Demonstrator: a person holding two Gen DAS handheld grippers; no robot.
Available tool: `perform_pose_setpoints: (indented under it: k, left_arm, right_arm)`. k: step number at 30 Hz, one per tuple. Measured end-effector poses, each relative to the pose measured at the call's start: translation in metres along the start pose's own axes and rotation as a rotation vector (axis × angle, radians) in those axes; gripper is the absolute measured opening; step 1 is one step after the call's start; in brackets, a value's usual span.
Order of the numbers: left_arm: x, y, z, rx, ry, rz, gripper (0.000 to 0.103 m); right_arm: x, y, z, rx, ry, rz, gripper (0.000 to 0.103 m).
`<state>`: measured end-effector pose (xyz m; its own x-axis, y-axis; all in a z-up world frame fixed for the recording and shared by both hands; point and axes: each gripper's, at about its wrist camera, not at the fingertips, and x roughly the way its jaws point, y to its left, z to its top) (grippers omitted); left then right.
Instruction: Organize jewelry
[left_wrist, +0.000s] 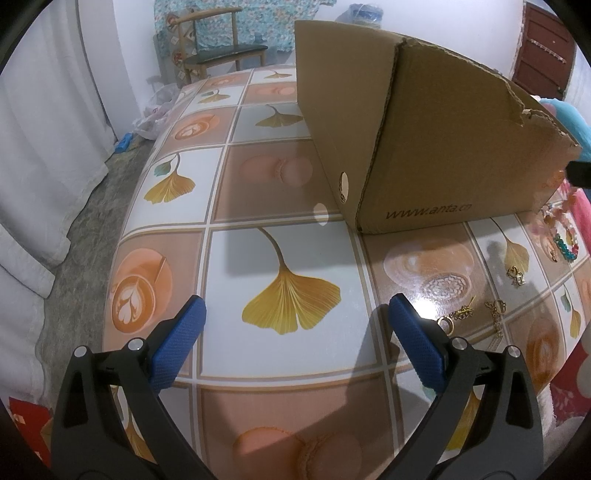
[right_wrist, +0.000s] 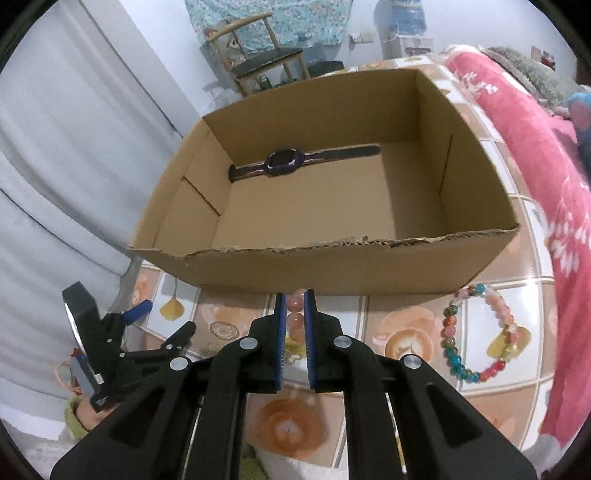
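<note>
- Between the right gripper's (right_wrist: 295, 299) blue pads: pinching a pink bead bracelet (right_wrist: 296, 300), lifting it toward the cardboard box (right_wrist: 332, 269) just ahead.
- Inside, against the far wall: already holding a watch (right_wrist: 282, 161).
- Right of the claw: waiting, a multicoloured bracelet (right_wrist: 476, 332).
- Off left: idling spread wide, the left gripper (left_wrist: 295, 332), gold trinkets (left_wrist: 480, 314) lying beside its right finger.

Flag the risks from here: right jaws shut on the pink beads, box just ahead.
1. The right gripper pinches the pink bead bracelet only at its tips; it could slip out before reaching the cardboard box.
2. The box's torn near wall stands between beads and interior; a dangling strand might catch on it.
3. The multicolored bracelet lies close by and could get nudged.
</note>
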<state>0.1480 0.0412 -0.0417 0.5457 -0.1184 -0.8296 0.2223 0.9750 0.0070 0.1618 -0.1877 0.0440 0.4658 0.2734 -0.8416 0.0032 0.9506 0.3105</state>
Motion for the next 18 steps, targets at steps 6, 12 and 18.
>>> perform_pose_setpoints:
  k: [6,12,18]
  left_arm:
    - [0.001,0.0,0.001,-0.006,0.007,0.005,0.096]
    - [0.002,-0.001,0.001,-0.008,0.015,0.006,0.096]
    - [0.003,-0.001,0.002,-0.012,0.02,0.01,0.096]
  right_arm:
    - [0.027,-0.044,-0.01,0.06,0.051,-0.11,0.011]
    - [0.002,-0.082,-0.017,0.181,-0.016,-0.082,0.024]
    - [-0.018,-0.083,-0.032,0.142,-0.037,-0.087,0.025]
